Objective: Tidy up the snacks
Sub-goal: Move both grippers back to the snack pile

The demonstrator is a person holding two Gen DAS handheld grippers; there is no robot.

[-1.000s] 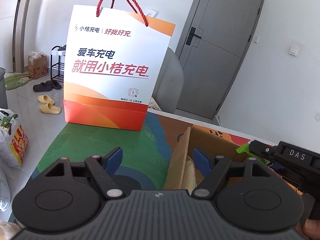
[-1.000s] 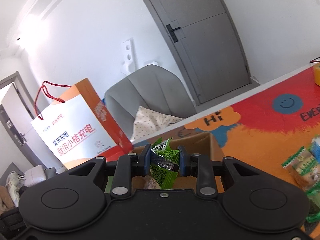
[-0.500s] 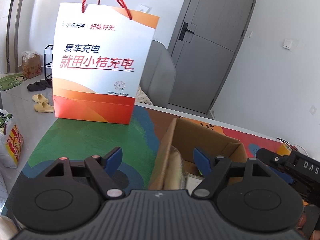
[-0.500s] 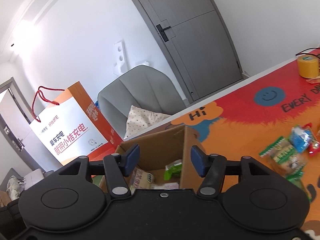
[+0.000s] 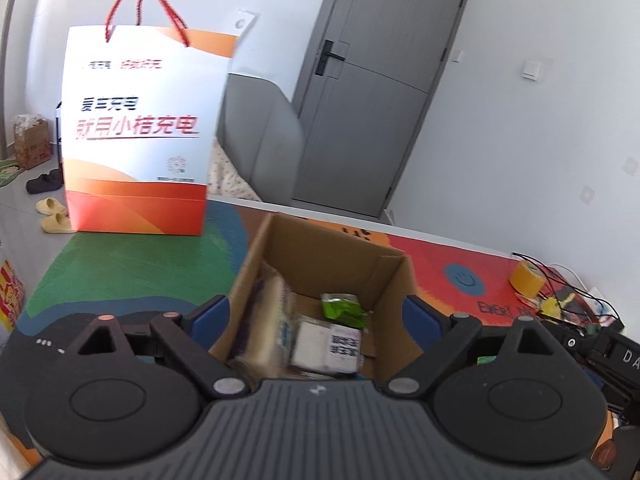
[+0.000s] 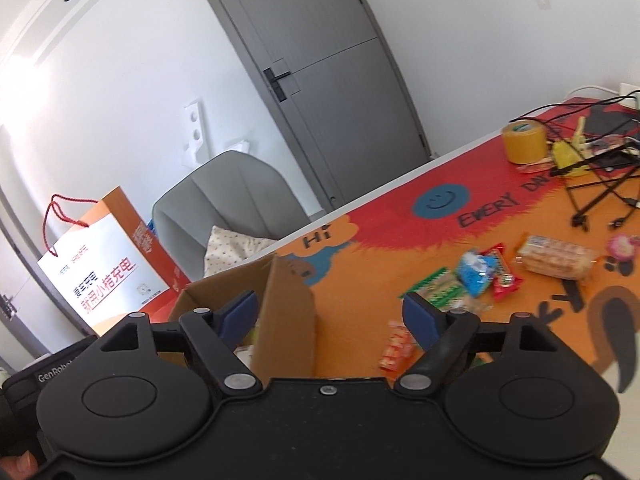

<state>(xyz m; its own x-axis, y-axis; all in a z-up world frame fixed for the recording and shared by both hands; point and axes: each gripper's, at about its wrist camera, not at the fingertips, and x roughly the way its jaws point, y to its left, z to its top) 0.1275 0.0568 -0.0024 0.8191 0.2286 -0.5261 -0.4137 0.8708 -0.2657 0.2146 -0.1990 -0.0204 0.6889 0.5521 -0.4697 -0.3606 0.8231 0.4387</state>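
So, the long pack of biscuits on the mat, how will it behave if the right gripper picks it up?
The biscuit pack looks long and thinly wrapped, so it may sag if held at one end. The biscuits probably crack under a hard squeeze. The film appears glossy, perhaps slippery. The right gripper is open.

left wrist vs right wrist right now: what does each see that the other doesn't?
Only the left wrist view looks down into the cardboard box: a green snack packet and pale packets lie inside; yellow slippers sit on the floor.

Only the right wrist view shows the loose snacks still on the mat: a blue packet, a red packet, a biscuit pack and a small orange packet.

Both show the box, the orange-white paper bag, the grey door and the tape roll. Left tool and right tool are open and empty.
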